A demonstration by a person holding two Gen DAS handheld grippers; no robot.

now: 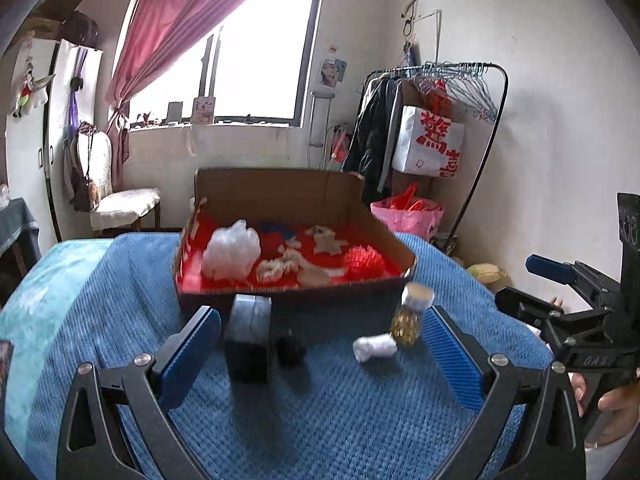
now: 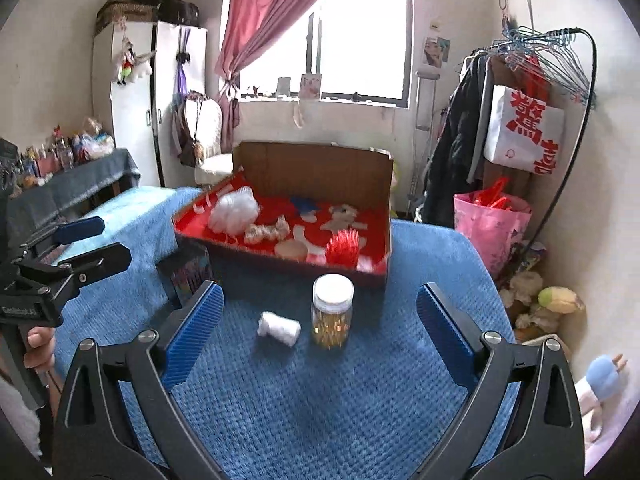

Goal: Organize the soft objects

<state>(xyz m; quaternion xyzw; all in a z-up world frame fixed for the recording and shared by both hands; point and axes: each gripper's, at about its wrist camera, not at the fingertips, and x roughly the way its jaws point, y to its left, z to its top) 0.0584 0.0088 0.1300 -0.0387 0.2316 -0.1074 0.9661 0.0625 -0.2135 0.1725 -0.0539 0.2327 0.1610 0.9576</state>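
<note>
Bed [image 1: 360, 420] with blue knit cover; both views look across it toward the window wall.

Left gripper [image 1: 320, 344]: jaws spread wide, nothing between the pads, hanging over the near part of the bed. Right gripper [image 2: 320, 320]: likewise released, jaws wide, empty. Each gripper shows at the edge of the other's view, a hand on its handle.

Cardboard box [image 1: 280, 192] sits toward the far edge of the bed, red lining, back flap upright. Inside: white puff [image 1: 232, 250] at the left, red spiky ball [image 1: 364, 262] at the right front corner, cream knotted piece [image 1: 276, 268] between them, small pale plush [image 1: 326, 238] farther back. Blurred; finer detail not readable.

Outside the box, on the cover just before its front wall: white roll [image 2: 279, 328], lying on its side; jar [image 2: 332, 310] upright, white lid, golden contents, just beside the roll on the right; dark block [image 1: 248, 340] standing to the left; small black ball [image 1: 291, 350] beside the block, seen from the left wrist only.

Roll lies in the open span of both grippers' view, touched by neither.
</note>
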